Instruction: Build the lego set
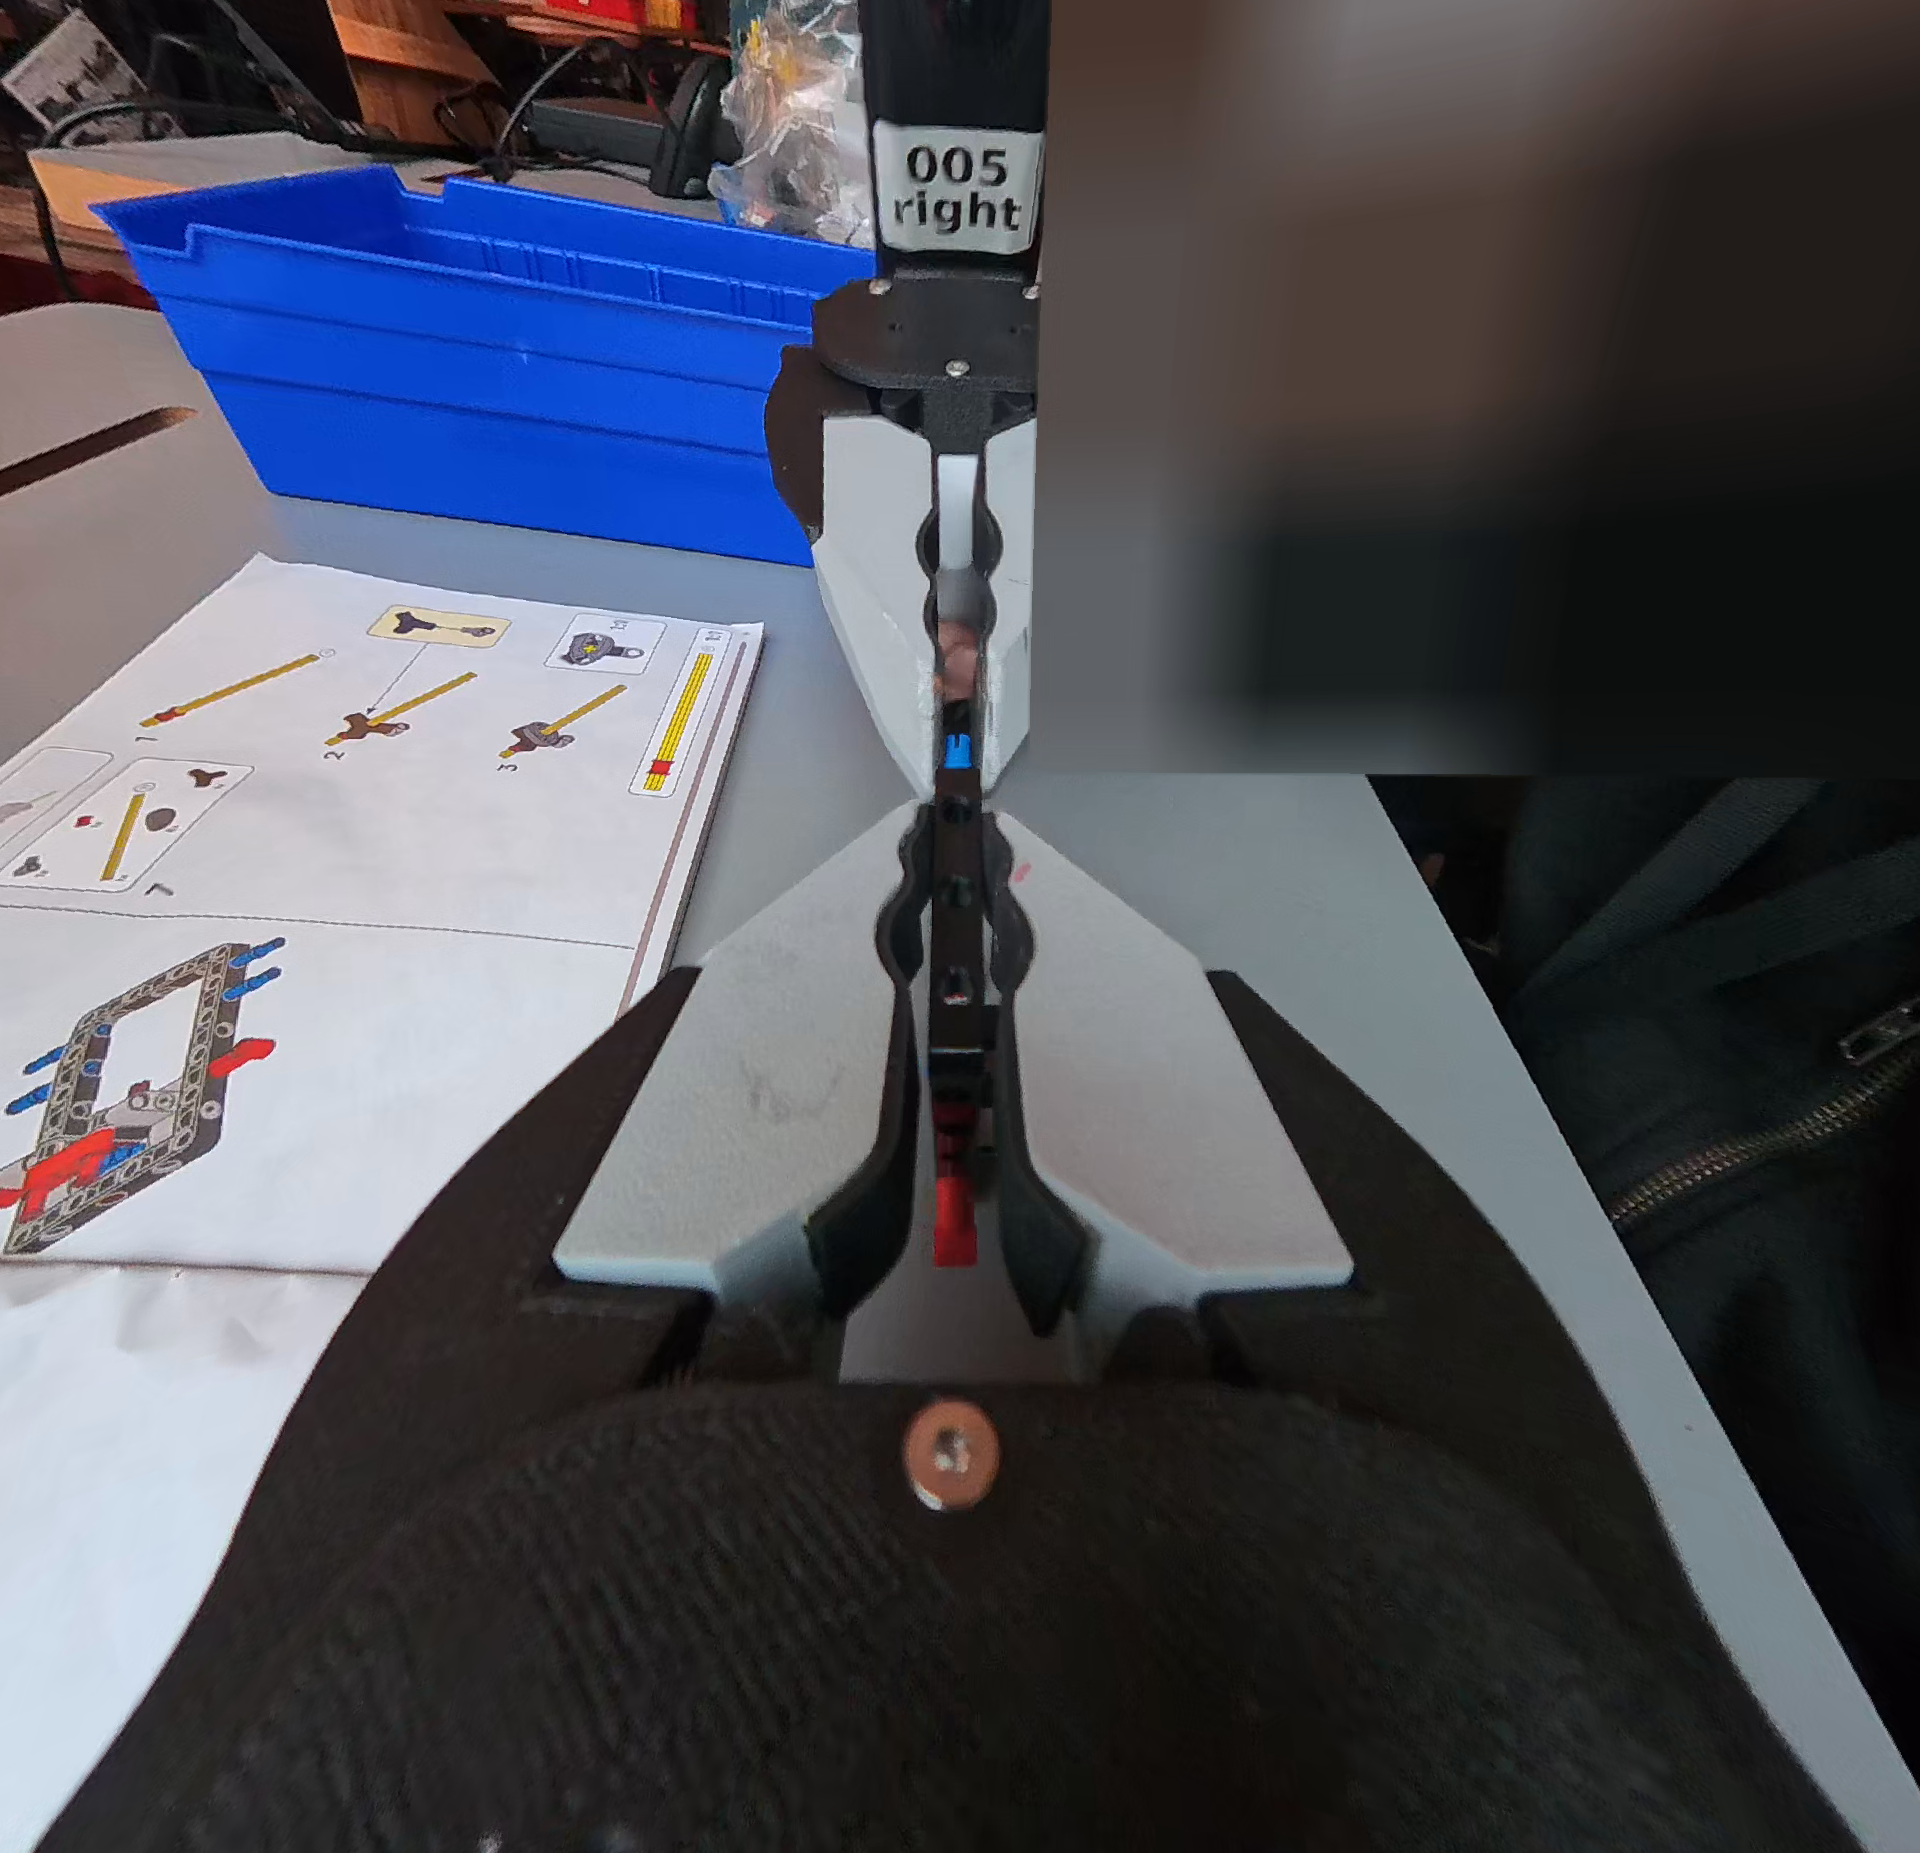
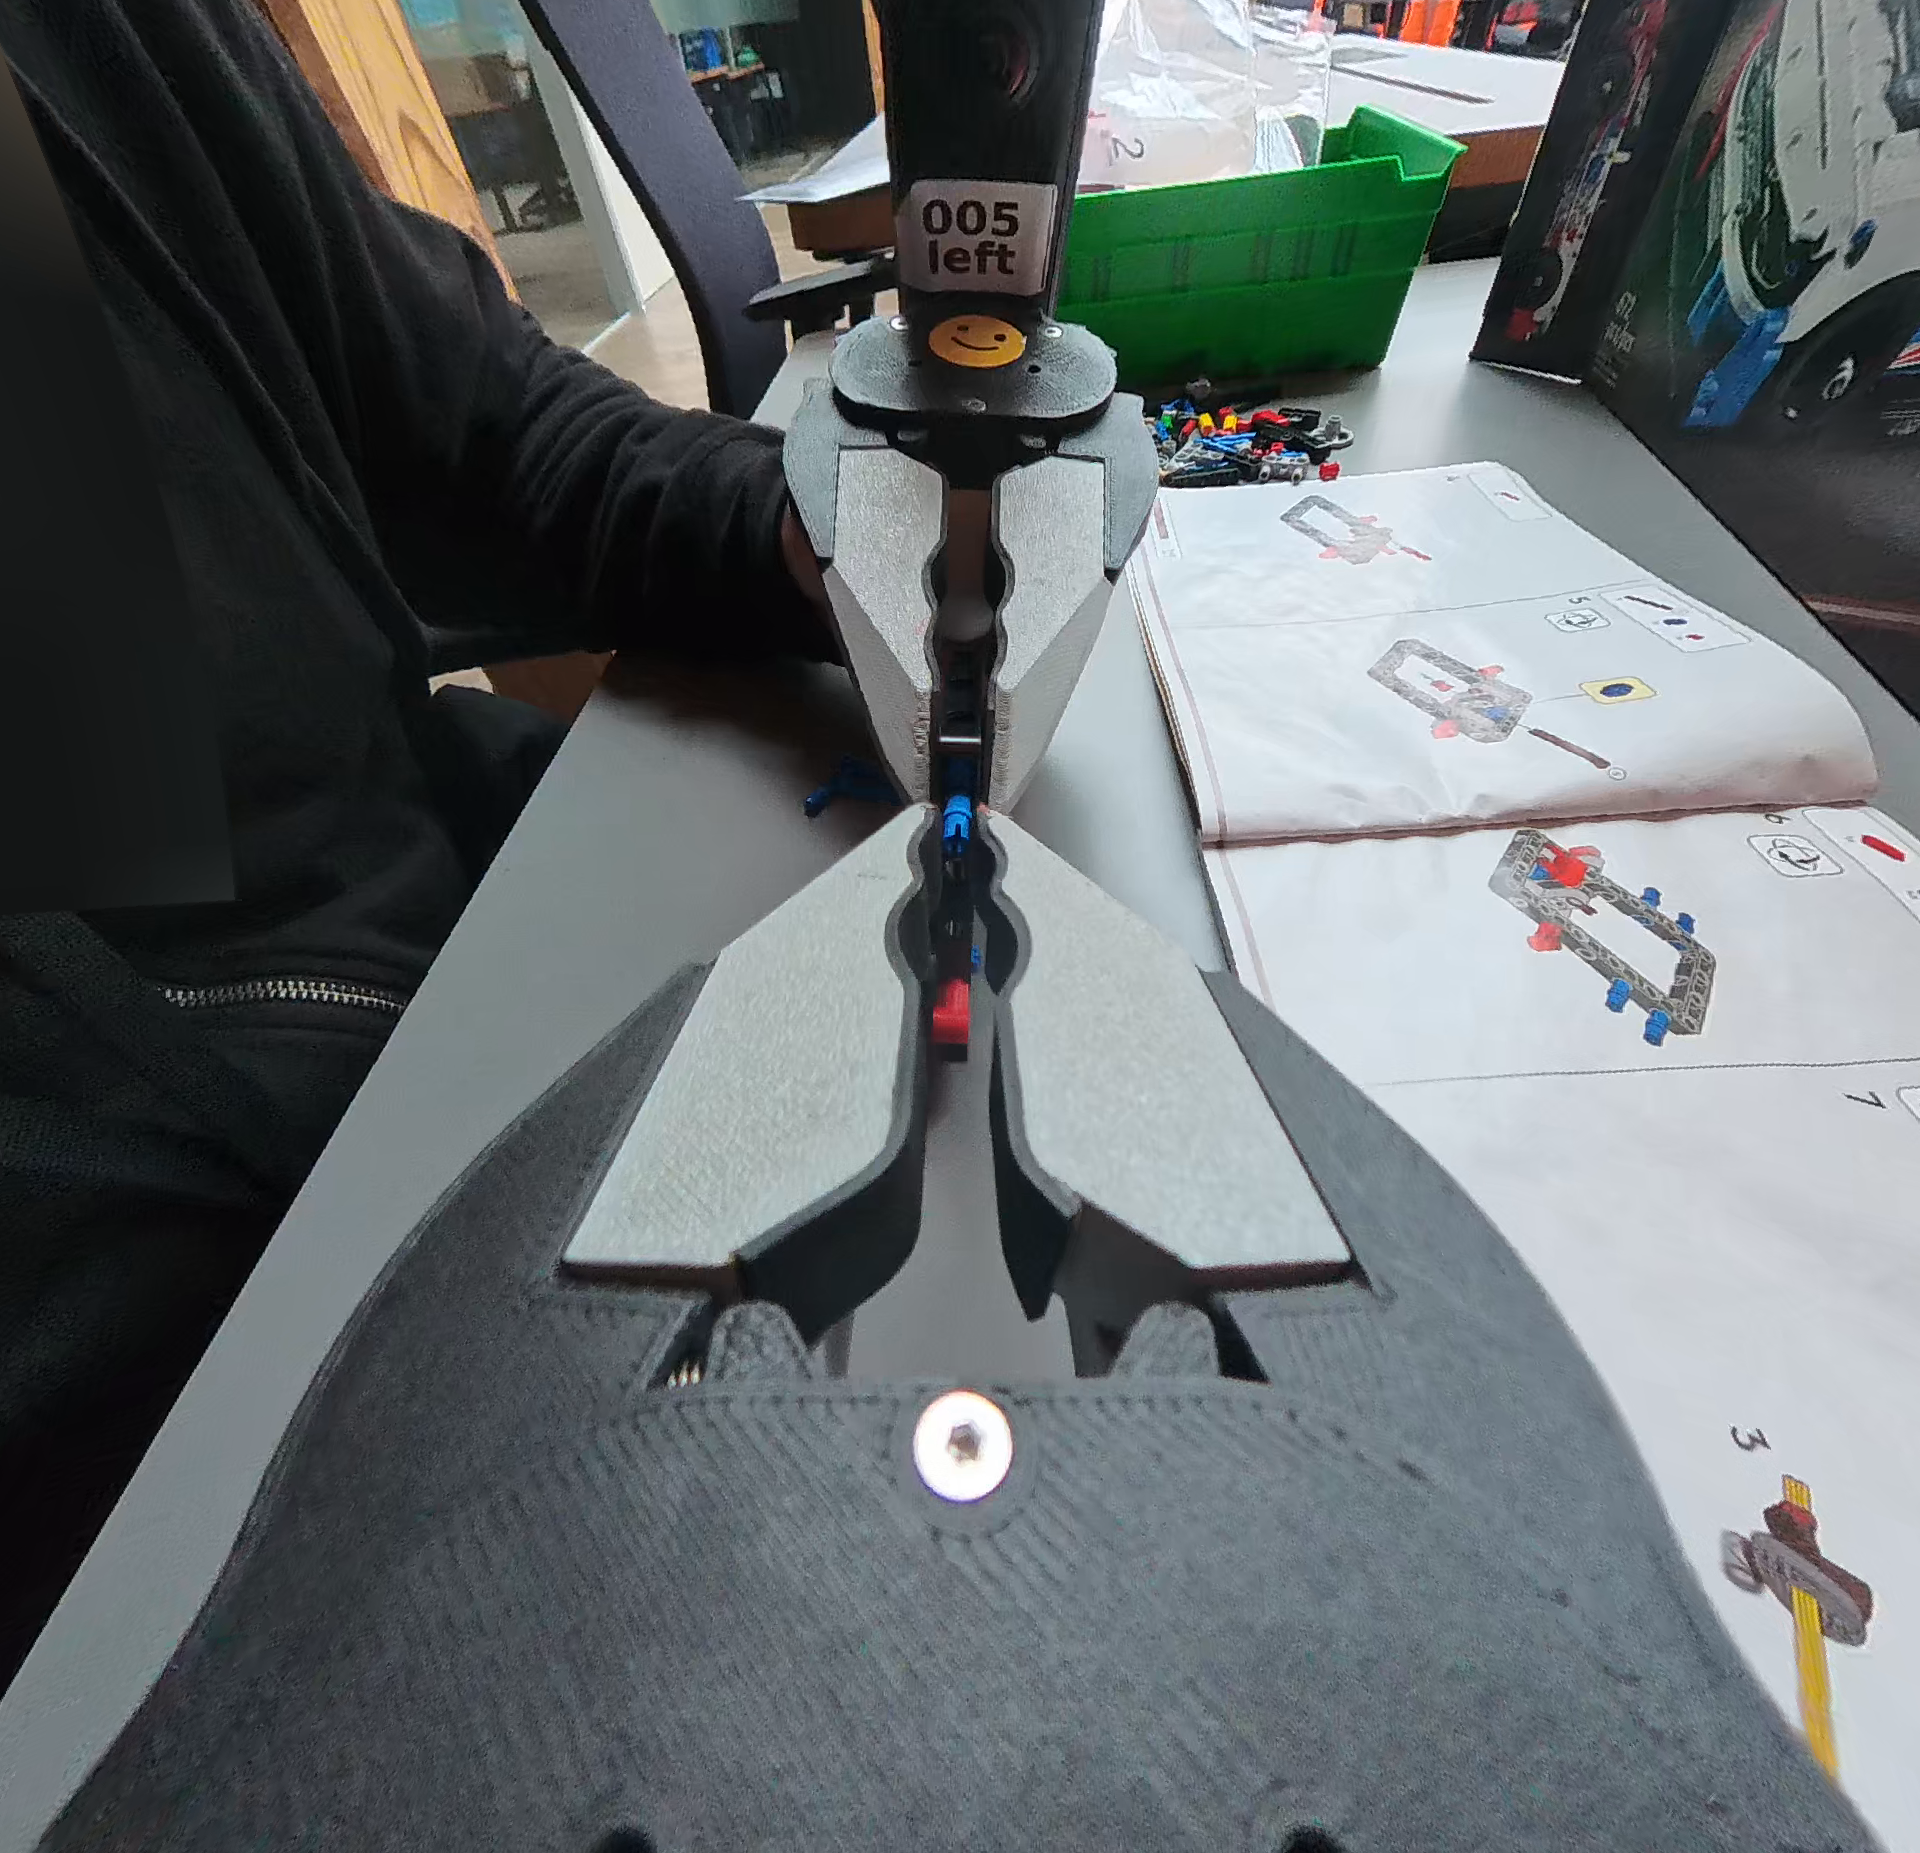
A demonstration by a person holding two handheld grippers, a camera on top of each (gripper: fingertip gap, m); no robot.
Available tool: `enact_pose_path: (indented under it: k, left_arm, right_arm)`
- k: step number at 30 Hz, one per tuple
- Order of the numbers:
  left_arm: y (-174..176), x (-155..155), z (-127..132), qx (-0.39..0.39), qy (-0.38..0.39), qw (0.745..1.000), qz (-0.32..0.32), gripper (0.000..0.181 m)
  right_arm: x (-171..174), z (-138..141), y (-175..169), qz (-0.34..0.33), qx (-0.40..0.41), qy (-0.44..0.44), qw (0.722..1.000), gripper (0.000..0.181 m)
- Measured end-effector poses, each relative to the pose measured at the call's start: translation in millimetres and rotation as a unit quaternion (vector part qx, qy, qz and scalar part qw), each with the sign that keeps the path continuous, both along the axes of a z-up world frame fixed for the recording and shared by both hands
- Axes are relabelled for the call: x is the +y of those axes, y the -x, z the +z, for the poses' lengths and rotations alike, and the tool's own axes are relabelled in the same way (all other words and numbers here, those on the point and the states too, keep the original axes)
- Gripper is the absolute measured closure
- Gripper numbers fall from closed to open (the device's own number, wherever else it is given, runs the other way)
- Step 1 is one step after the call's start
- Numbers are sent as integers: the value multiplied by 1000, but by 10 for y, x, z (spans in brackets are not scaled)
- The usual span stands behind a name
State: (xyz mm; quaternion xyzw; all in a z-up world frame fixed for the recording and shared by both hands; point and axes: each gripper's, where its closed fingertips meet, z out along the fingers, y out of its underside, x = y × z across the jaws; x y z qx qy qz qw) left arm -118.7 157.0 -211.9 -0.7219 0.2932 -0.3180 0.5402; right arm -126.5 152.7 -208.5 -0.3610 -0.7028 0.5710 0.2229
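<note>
Nearest in the left wrist view: left gripper (image 1: 954, 816), fingers drawn close and pinching a narrow black lego frame (image 1: 954, 930) edge-on, red piece (image 1: 954, 1216) at the near end of it, blue pin (image 1: 956, 754) at the far tip. Meeting it tip to tip from the opposite side: right gripper (image 1: 961, 754), fingers likewise pressed in on the far end of the same frame, held above the grey table (image 1: 1195, 847). To the left, flat on the table: open instruction booklet (image 1: 343, 868). Beyond that: blue bin (image 1: 488, 369), then a clear bag of parts (image 1: 790, 130) and cluttered shelves behind. At the right edge of the table: dark jacket with zipper (image 1: 1745, 1128).

Same grip seen from the right wrist view: right gripper (image 2: 956, 821) closed on the lego frame (image 2: 954, 930), red piece (image 2: 951, 1014) showing between the fingers, blue pin (image 2: 956, 827) at the tips, left gripper (image 2: 961, 785) clamped on the other end. Just behind the left gripper, on the table (image 2: 644, 868): small blue part (image 2: 836, 787). On the right: instruction booklet (image 2: 1507, 868) lying open. Farther back: pile of loose lego pieces (image 2: 1247, 442), green bin (image 2: 1257, 255), the set's box (image 2: 1714, 193) standing upright. On the left: person's black sleeve (image 2: 582, 515).
</note>
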Motion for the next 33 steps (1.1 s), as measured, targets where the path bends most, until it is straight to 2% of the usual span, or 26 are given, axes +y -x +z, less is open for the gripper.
enact_pose_path:
  k: [5, 17, 19, 22, 26, 33]
  left_arm:
    - [45, 12, -15, 7, 5, 1000, 10, 175]
    - [36, 9, -47, 15, 9, 1000, 12, 176]
    - [-29, -16, -76, 23, 13, 1000, -3, 176]
    - [1, 38, -82, 26, 13, 999, 17, 175]
    - [9, 69, -58, 20, 15, 999, 19, 175]
    - [118, 67, -148, 106, -6, 993, 45, 172]
  right_arm:
    - [82, 17, -15, -16, 11, -15, 1000, 181]
    - [64, -28, -11, -2, 3, -9, 1000, 181]
    - [7, -63, -19, 10, -2, -18, 1000, 181]
    - [33, -79, 8, -8, 0, -39, 999, 181]
    - [70, -40, 16, -1, -15, 13, 1000, 181]
    - [199, -42, 2, -21, 5, -26, 999, 175]
